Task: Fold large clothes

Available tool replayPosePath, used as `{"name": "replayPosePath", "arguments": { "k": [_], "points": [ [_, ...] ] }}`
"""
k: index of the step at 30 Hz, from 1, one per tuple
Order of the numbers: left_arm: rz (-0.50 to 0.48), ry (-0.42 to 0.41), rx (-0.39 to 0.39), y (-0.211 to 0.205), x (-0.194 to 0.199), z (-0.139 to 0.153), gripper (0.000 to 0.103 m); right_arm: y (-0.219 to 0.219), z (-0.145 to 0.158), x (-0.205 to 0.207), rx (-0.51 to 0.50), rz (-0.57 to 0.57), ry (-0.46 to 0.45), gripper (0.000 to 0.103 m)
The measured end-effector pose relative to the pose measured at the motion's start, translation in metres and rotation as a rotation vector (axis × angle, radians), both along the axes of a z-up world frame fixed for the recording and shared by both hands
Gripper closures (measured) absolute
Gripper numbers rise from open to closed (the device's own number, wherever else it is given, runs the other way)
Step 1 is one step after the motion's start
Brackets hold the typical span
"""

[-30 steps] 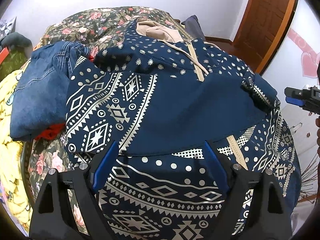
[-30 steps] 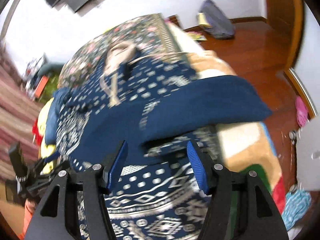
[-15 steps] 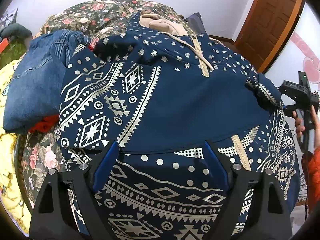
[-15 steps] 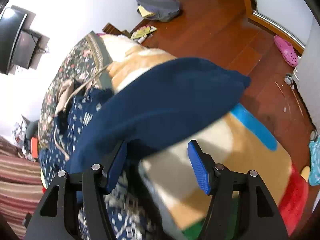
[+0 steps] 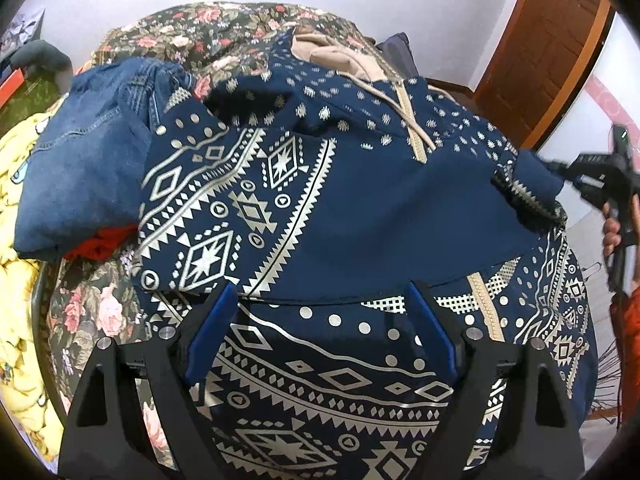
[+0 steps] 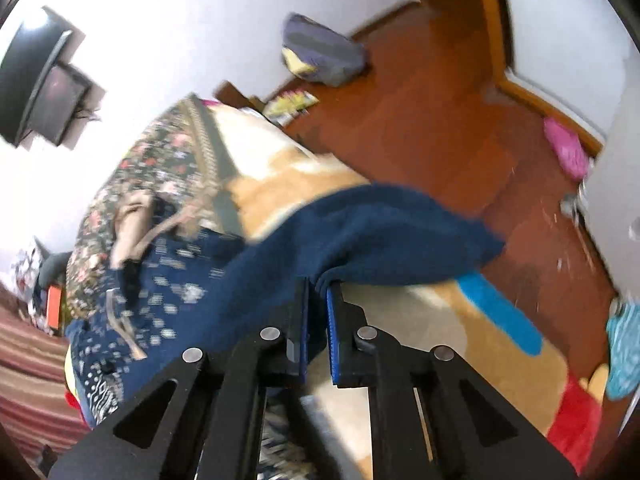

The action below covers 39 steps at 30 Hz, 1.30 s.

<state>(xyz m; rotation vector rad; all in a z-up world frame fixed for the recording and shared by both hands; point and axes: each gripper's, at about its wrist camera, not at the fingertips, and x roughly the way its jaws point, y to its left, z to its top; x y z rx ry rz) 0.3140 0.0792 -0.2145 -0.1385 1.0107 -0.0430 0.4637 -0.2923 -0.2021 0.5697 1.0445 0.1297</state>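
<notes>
A large navy hoodie [image 5: 360, 208] with cream geometric print lies spread on the floral bed, hood at the far end, one sleeve folded across its chest. My left gripper [image 5: 320, 304] is open and hovers over the hoodie's lower part, holding nothing. My right gripper [image 6: 318, 296] is shut on the plain navy sleeve end [image 6: 384, 236] at the bed's right edge. It also shows in the left wrist view [image 5: 592, 172], pinching that sleeve cuff [image 5: 528, 188].
Folded blue jeans [image 5: 92, 164] and a red cloth [image 5: 100, 244] lie left of the hoodie on the floral bedspread [image 5: 208, 28]. A yellow blanket [image 5: 16, 280] is at far left. Wooden floor [image 6: 440, 100], a grey bag [image 6: 320, 52] and pink slipper [image 6: 568, 152] lie right of the bed.
My right gripper swung to the bed's right edge and closed on the sleeve end. My left gripper stayed open over the hoodie and barely moved.
</notes>
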Motion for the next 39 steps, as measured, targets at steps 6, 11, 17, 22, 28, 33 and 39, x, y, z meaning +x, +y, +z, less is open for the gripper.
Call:
{"name": "replayPosePath", "arguments": {
  "k": [6, 11, 17, 22, 28, 33, 39],
  "points": [
    [-0.004, -0.031, 0.002, 0.002, -0.009, 0.013, 0.018, 0.038, 0.084, -0.012, -0.018, 0.119, -0.204, 0.096],
    [0.001, -0.054, -0.003, 0.008, -0.017, 0.023, 0.018, 0.093, 0.138, -0.029, 0.002, 0.279, -0.339, 0.096],
    [0.027, -0.081, -0.004, 0.024, -0.028, 0.033, 0.018, 0.178, 0.145, -0.054, 0.006, 0.518, -0.368, 0.096],
    [0.051, -0.079, -0.004, 0.039, -0.036, 0.032, 0.018, 0.239, 0.090, -0.069, -0.033, 0.685, -0.244, 0.096],
    [0.081, -0.061, -0.011, 0.057, -0.043, 0.026, 0.018, 0.267, 0.017, -0.084, -0.128, 0.790, -0.063, 0.096],
    [0.086, -0.045, -0.026, 0.059, -0.041, 0.022, 0.018, 0.260, 0.006, -0.098, -0.146, 0.823, 0.011, 0.096],
    [0.027, -0.056, -0.006, 0.034, -0.027, 0.030, 0.018, 0.234, 0.028, -0.107, -0.207, 0.821, -0.022, 0.073]
  ]
}}
